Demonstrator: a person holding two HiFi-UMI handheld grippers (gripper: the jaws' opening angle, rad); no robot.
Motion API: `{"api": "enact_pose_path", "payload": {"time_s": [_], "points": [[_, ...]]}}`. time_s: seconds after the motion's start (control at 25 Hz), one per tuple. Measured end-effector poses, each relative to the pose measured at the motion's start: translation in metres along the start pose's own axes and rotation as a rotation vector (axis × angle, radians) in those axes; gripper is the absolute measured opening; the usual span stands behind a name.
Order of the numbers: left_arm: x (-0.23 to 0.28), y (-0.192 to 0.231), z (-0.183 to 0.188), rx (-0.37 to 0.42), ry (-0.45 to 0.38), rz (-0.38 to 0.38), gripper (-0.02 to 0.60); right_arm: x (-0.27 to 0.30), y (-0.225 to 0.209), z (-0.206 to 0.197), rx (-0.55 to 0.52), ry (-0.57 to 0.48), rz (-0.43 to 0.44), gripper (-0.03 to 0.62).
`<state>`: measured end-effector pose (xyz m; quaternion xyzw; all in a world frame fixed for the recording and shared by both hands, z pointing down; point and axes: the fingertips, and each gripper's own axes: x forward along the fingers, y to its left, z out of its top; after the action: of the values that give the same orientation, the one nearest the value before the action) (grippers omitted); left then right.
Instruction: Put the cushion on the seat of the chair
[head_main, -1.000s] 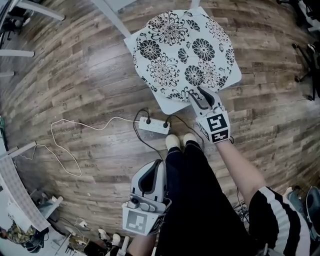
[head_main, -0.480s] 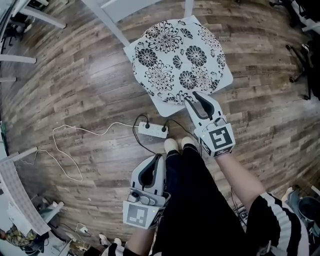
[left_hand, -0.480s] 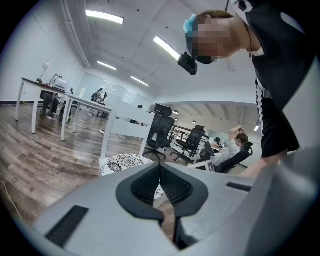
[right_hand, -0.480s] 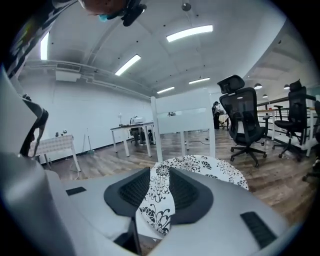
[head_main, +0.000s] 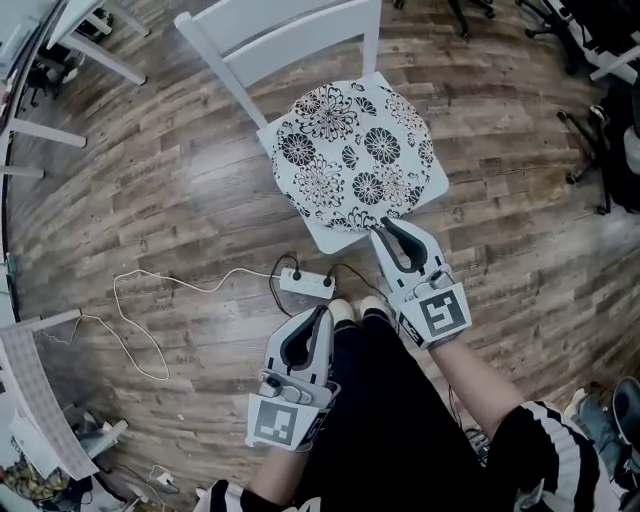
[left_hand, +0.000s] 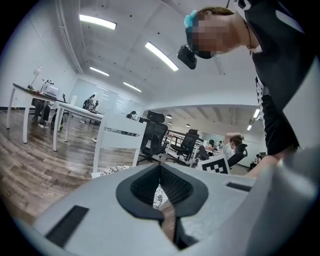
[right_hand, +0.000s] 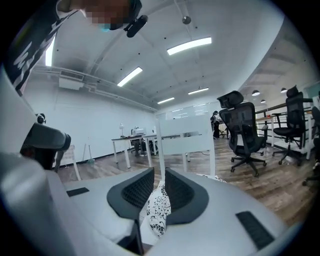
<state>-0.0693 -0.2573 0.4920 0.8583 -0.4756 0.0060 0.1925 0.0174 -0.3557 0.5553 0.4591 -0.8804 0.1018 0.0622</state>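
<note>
Here the cushion (head_main: 352, 155) lies flat on the white seat (head_main: 322, 234) of the chair, flowered face up. It is nearly round, so no long axis stands out. The right gripper (head_main: 392, 228) hovers at its near edge. Its jaws have just been closing and stand narrowly apart, the cushion showing through the gap, unpressed. The left gripper (head_main: 322, 312), near the person's leg, has its jaws together on nothing.

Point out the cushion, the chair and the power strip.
cushion (head_main: 350, 150), head view, middle of its flowered top.
chair (head_main: 325, 238), head view, bare front corner of its white seat.
power strip (head_main: 307, 285), head view, middle of its white body.
</note>
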Motion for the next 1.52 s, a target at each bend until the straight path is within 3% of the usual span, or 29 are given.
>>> {"api": "enact_pose_path", "payload": {"time_s": [0.24, 0.36, 0.52, 0.88, 1.0, 1.2, 1.52], "points": [[-0.007, -0.018, 0.028, 0.024, -0.036, -0.045, 0.006, -0.022, 0.017, 0.045, 0.003, -0.044, 0.004, 0.061], [-0.011, -0.019, 0.036, 0.027, -0.024, -0.024, 0.006, -0.033, 0.028, 0.063, 0.002, -0.059, 0.006, 0.047], [-0.017, -0.025, 0.053, 0.076, -0.055, -0.053, 0.006, -0.047, 0.038, 0.088, -0.003, -0.084, 0.0, 0.04], [-0.033, -0.042, 0.113, 0.057, -0.125, -0.087, 0.006, -0.067, 0.064, 0.152, -0.012, -0.159, 0.001, 0.038], [-0.045, -0.049, 0.129, 0.091, -0.124, -0.12, 0.006, -0.072, 0.085, 0.171, -0.021, -0.19, 0.019, 0.038], [-0.065, -0.064, 0.164, 0.136, -0.207, -0.171, 0.006, -0.09, 0.113, 0.199, -0.04, -0.242, 0.016, 0.038], [-0.076, -0.075, 0.184, 0.191, -0.229, -0.22, 0.006, -0.104, 0.128, 0.226, -0.057, -0.283, 0.022, 0.038]]}}
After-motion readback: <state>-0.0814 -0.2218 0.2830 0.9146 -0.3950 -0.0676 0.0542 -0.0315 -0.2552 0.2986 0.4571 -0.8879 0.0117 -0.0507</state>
